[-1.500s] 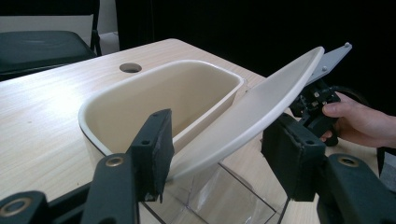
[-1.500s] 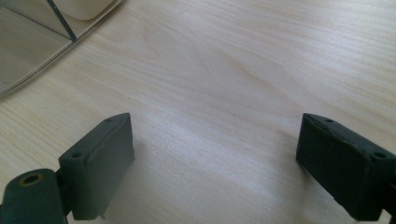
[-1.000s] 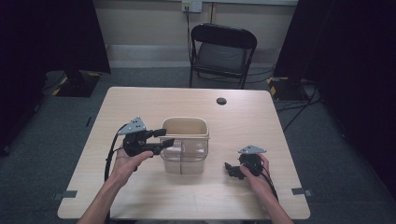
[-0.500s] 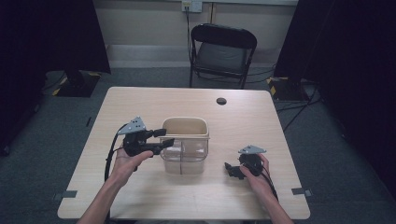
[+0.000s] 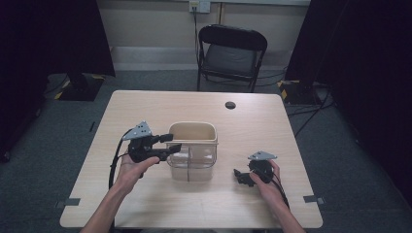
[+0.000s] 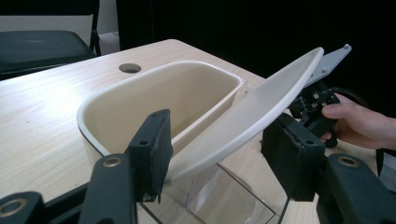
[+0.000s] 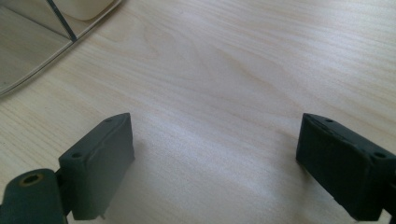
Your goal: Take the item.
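High view: clear bin [image 5: 192, 160] with cream rim sits mid-table [image 5: 145, 107]. Your left gripper [image 5: 167, 144] hovers at its rim, jaws spread astride tilted cream lid [image 6: 252, 112], not pinching. Your right gripper [image 5: 241, 177] rests apart, jaws spread, empty. Risk: unclamped lid may slip, or bin skid if nudged.

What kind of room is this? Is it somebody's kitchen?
Probably not a kitchen. It looks like a workroom or recording studio: black curtains hang on both sides, a folding chair stands by a bare wall, and cables trail over grey carpet around one wooden table.
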`<state>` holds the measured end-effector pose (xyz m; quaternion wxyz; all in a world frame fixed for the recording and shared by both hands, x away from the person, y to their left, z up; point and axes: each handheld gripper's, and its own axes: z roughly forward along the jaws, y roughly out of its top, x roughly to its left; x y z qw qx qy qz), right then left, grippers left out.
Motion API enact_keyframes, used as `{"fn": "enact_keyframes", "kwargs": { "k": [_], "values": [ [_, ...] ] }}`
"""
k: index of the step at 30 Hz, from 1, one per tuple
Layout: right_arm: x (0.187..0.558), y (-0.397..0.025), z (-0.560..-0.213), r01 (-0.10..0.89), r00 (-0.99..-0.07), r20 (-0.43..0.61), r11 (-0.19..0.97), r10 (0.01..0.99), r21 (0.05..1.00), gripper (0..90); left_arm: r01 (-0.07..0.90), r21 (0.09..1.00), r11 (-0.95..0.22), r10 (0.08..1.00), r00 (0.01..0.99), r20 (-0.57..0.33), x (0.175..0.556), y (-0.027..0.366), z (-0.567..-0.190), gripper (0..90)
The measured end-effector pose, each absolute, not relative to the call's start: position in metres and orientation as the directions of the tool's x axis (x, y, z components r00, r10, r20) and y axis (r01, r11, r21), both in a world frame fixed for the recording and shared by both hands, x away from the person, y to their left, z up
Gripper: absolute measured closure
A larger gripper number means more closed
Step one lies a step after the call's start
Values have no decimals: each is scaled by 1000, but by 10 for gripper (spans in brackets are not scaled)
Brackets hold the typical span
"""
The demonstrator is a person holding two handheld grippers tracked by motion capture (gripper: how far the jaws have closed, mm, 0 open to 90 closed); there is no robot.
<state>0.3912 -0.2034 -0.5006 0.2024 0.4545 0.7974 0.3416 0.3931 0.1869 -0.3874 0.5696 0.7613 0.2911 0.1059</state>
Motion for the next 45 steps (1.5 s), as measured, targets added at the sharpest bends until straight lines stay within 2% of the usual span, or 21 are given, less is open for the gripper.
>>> {"fn": "enact_keyframes", "kwargs": {
  "k": [45],
  "values": [
    [391,-203,-501,587,-505,-12,353,863,728,106,325,929,-177,559,810,-178,394,187,-387,428]
  ]
}}
